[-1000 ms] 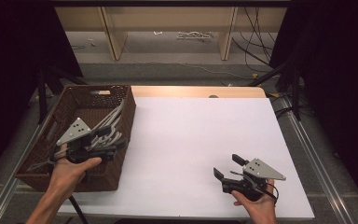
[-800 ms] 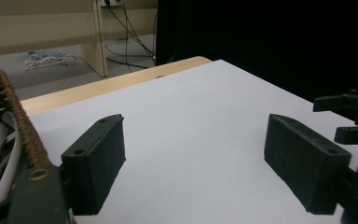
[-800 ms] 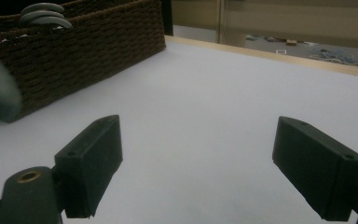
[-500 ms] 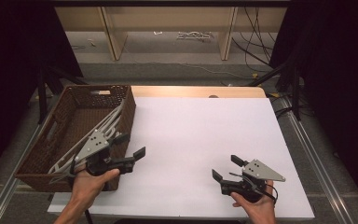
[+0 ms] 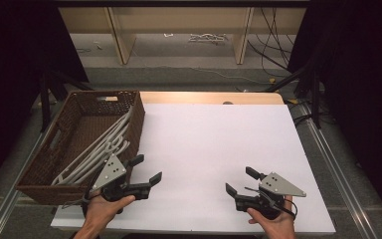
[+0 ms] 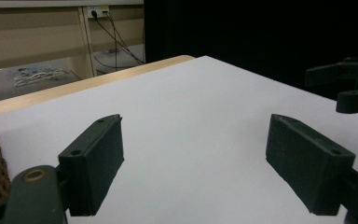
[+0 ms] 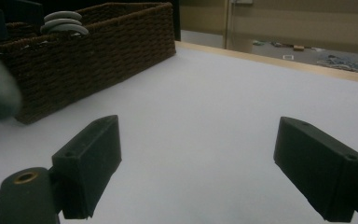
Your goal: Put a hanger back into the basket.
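Left gripper [image 5: 146, 170] withdrawn; grey hangers [image 5: 97, 150] basketed.

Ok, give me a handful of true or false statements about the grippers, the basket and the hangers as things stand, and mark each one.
1. The left gripper holds a hanger. False: its jaws stand open with nothing between them, over the white table top.
2. The grey hangers lie inside the wicker basket. True.
3. The right gripper is open and holds nothing. True.
4. The basket stands at the right edge of the table. False: it stands at the left edge.
5. A hanger lies on the white table top between the two grippers. False: that stretch is bare.
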`<move>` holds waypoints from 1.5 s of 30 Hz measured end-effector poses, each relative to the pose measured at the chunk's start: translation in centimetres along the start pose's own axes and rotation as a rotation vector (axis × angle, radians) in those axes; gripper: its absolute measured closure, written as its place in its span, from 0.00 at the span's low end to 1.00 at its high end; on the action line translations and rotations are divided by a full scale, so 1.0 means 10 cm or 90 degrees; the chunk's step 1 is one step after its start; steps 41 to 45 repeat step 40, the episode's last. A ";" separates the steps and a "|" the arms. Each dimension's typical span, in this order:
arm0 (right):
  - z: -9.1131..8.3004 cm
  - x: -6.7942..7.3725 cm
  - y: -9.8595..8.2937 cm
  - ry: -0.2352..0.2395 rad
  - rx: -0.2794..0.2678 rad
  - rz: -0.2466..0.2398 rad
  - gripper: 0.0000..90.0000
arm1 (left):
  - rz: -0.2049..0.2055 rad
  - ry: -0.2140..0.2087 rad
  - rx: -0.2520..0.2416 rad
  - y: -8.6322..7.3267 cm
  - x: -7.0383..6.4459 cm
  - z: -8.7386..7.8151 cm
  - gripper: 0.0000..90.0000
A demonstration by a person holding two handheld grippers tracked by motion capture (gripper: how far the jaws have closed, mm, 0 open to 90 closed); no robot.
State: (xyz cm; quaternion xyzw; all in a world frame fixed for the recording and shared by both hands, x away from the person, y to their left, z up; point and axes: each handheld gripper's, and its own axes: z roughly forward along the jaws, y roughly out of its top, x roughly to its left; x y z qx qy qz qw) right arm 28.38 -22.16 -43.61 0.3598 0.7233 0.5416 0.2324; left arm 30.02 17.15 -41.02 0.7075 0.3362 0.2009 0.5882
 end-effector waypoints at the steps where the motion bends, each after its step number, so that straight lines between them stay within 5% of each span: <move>1: 0.00 0.02 -0.01 0.002 -0.002 0.003 0.17 | -0.007 0.006 -0.002 -0.02 0.01 -0.01 0.21; 10: -0.13 0.16 -0.06 0.000 0.025 -0.001 0.17 | 0.007 0.012 0.030 -0.26 -0.05 -0.09 0.21; 14: -0.17 0.14 -0.07 -0.007 0.005 0.009 0.17 | 0.000 0.014 0.021 -0.27 -0.07 -0.13 0.21; 45: -0.17 0.11 -0.05 -0.006 0.007 0.001 0.17 | 0.004 0.008 0.027 -0.26 -0.04 -0.13 0.20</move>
